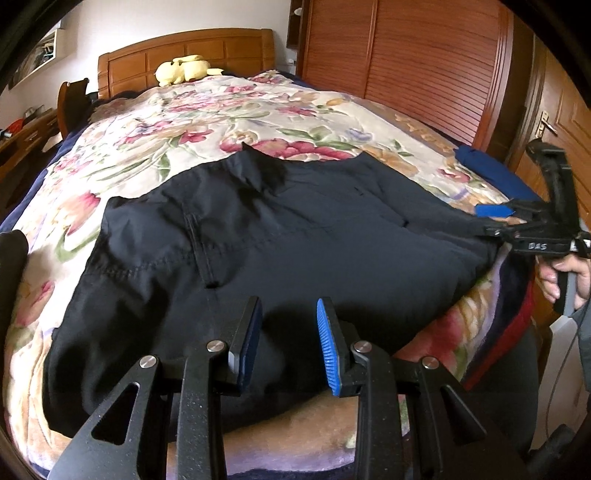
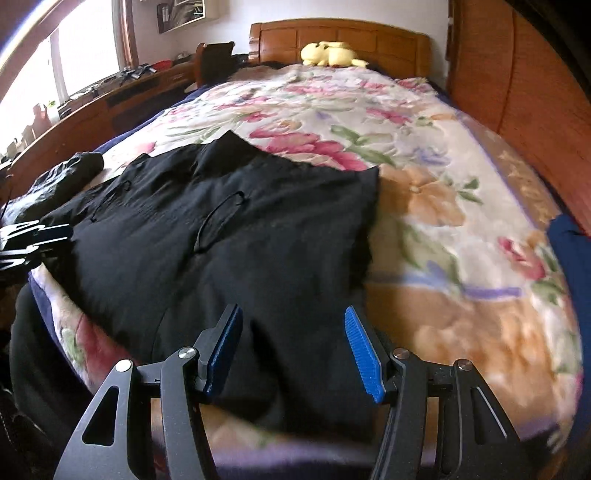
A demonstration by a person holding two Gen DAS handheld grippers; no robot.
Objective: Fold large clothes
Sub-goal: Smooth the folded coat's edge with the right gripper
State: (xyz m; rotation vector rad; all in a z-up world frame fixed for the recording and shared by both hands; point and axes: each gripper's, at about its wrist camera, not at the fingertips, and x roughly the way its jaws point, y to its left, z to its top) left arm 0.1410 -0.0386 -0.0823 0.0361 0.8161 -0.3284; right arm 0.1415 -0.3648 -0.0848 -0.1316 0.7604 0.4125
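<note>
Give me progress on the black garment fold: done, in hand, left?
Done: black garment lies spread on the floral blanket, apparently folded at least once. In hand: nothing; left gripper and right gripper both hover open at its near edge. Left: grasp that edge and complete the remaining folds.

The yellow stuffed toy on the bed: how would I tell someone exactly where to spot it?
Find the wooden headboard at the far end of the bed. The yellow stuffed toy lies right against it, above the floral blanket. It is the only pale yellow, plush thing there.
</note>
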